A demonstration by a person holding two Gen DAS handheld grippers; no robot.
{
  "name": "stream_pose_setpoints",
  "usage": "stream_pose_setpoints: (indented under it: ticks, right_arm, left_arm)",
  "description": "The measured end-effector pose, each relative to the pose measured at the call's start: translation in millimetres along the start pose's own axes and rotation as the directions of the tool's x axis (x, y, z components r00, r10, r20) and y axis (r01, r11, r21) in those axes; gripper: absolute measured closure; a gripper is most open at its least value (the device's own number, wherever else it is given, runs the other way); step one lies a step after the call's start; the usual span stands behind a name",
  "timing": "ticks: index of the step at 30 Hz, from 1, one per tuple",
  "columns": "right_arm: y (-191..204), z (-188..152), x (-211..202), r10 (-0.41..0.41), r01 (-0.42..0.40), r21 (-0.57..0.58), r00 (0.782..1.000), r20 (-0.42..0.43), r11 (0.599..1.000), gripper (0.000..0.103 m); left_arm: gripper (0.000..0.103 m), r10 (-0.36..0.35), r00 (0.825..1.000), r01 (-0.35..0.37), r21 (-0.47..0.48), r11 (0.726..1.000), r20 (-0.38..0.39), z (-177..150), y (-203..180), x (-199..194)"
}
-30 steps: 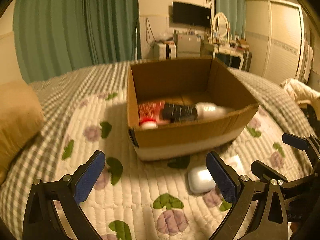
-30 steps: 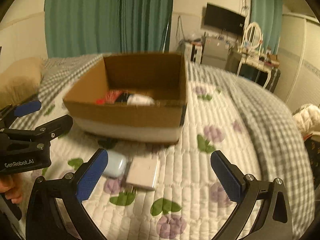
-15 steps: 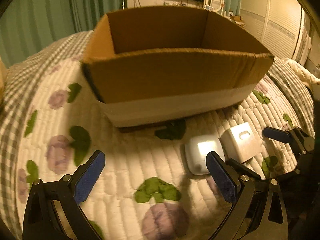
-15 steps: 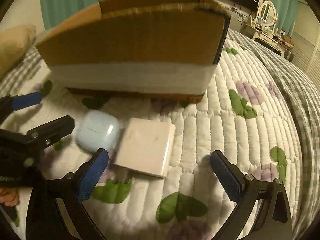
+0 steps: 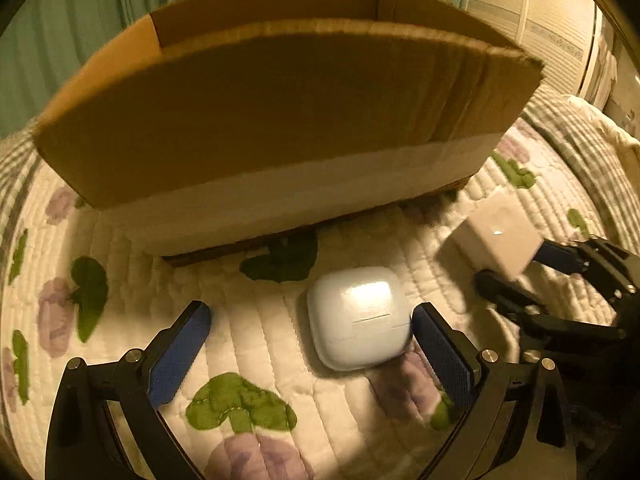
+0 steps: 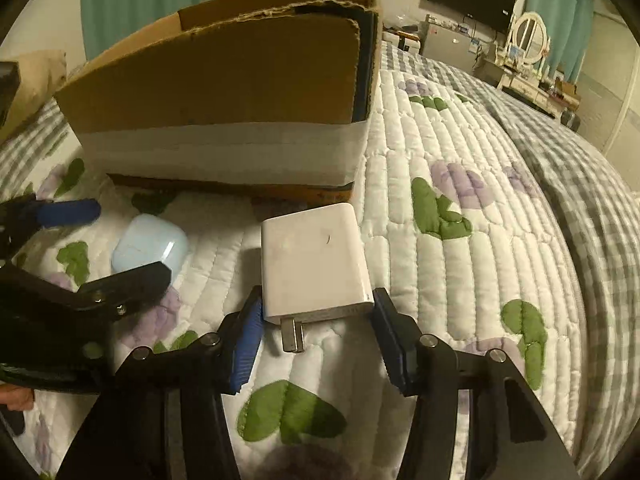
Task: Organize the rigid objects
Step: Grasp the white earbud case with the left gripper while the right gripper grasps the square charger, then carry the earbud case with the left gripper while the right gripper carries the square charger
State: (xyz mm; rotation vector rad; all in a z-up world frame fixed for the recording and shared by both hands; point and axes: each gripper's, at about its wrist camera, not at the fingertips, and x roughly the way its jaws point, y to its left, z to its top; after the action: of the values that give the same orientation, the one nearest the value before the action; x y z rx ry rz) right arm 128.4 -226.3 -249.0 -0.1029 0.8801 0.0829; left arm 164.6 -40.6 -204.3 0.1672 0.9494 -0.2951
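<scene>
Right gripper (image 6: 318,336), just closing, pinches the charger (image 6: 314,260) near its prongs; it could pivot out. Left gripper (image 5: 310,354) gapes, case (image 5: 358,316) off-centre, may skid.

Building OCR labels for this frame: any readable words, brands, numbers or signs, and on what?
No readable text in either view.
White charger: one small dark mark on top, not legible.
Pale blue earbud case: plain, no print visible.
Cardboard box: bare card and white tape band, no print visible.
Dresser clutter: too small to read.
</scene>
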Motion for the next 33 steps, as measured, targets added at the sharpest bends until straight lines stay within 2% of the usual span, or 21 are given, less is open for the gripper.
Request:
stream_pose_setpoints:
  ticks: [4,5,6,8,10,12,19,20,21,27,33]
  right_arm:
    - [-3.0,-1.7,-1.7,0.028,-0.028,0.011,1.0,0.004,1.0,0.05]
    - [-3.0,-1.7,-1.7,0.028,-0.028,0.011,1.0,0.004,1.0,0.05]
    - [-3.5,-1.9,-2.1,0.029,-0.029,0.012,1.0,0.006,1.0,0.05]
    - [-4.1,-2.9,-0.4,0.03,-0.03,0.012,1.0,0.007,0.999,0.05]
    - [-1.6,-2.8,-0.8,0.027,-0.027,0.014,1.0,0.007,1.0,0.047]
    - [-0.5,-1.5,-0.5,0.036,-0.036,0.015,0.999,0.009,0.999,0.038]
    - [7.8,8.0,9.9,-0.007,0.007,0.017,1.0,0.013,1.0,0.035]
    - [8.8,8.2,9.8,-0.013,0.012,0.022,1.0,0.016,1.0,0.037]
    - [9.4,8.0,9.2,-0.024,0.023,0.031,1.0,0.018,0.999,0.051]
    - [22.5,2.2,-1.1,-0.008,0.007,0.053,1.0,0.019,0.999,0.051]
    - [24.8,-5.7,-22.9,0.02,-0.023,0.086,0.999,0.035,0.996,0.052]
  left_arm:
    - [0.004,0.034,0.999,-0.034,0.014,0.999,0.016,-3.0,-4.7,10.0]
    - [0.015,0.037,0.999,-0.038,0.024,0.999,0.028,-4.3,-6.6,10.4]
    - [0.021,0.048,0.998,-0.049,0.026,0.998,0.04,-5.3,-7.3,9.9]
    - [0.055,0.05,0.997,-0.051,0.02,0.998,0.063,-7.7,-6.8,5.4]
    - [0.054,0.04,0.997,-0.041,0.01,0.999,0.066,-6.6,-3.8,2.4]
    - [0.055,0.03,0.997,-0.031,0.016,0.999,0.065,-8.0,-1.2,1.8]
    - [0.055,0.038,0.996,-0.039,0.008,0.999,0.083,-20.9,2.1,-12.8]
    - [0.055,0.044,0.995,-0.044,0.004,0.999,0.088,-22.7,3.5,-15.4]
    - [0.055,0.045,0.995,-0.046,0.002,0.999,0.091,-23.9,5.0,-17.2]
    - [0.055,0.048,0.993,-0.048,-0.001,0.999,0.11,-38.6,13.5,-34.6]
    - [0.055,0.047,0.987,-0.048,0.003,0.999,0.151,-47.2,17.6,-73.8]
